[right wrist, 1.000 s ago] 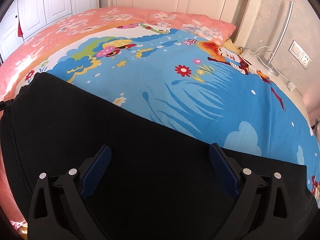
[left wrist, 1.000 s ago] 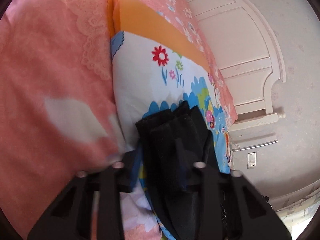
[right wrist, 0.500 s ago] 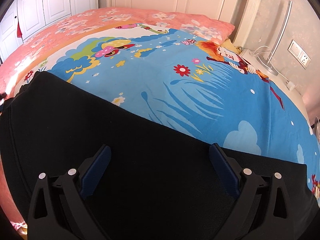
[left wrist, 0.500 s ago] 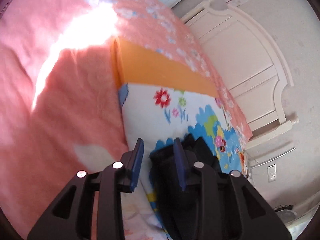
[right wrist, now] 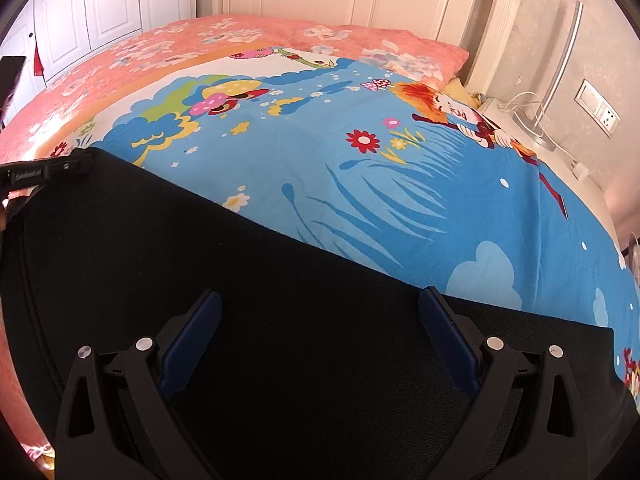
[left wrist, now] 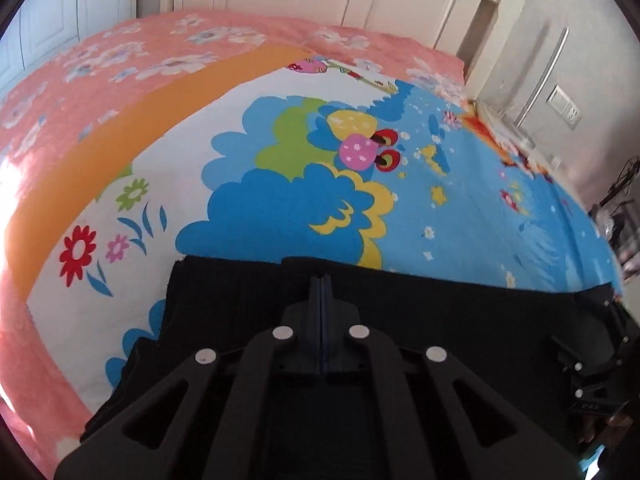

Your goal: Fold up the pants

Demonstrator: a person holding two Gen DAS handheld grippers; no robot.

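Left gripper (left wrist: 321,280): the 2 blue pads are pressed flat together, nothing visible between them. The jaws have just closed, on nothing, so this gripper carries no cloth. It hovers over the pants (left wrist: 440,320) near their far edge.

Right gripper (right wrist: 320,320): jaws spread wide — both pads stand apart above the black fabric, gripping nothing.

The pants lie flat across the near part of the bedspread (right wrist: 360,208), a broad dark band with a straight far edge. At their left end the layers look stacked and slightly stepped, so 1 fold is judged already made.

Risks from this state:

- Neither gripper holds the pants. Any lift or drag begun now would miss the fabric or take only the top layer.
- The closed left jaws cannot pinch an edge — they must open first, or they will only push the cloth and wrinkle it.
- The stepped layers at the left end may slide apart if pulled unevenly, undoing the fold.
- Black fabric hides seams and edges, so a grasp could land off the intended line.
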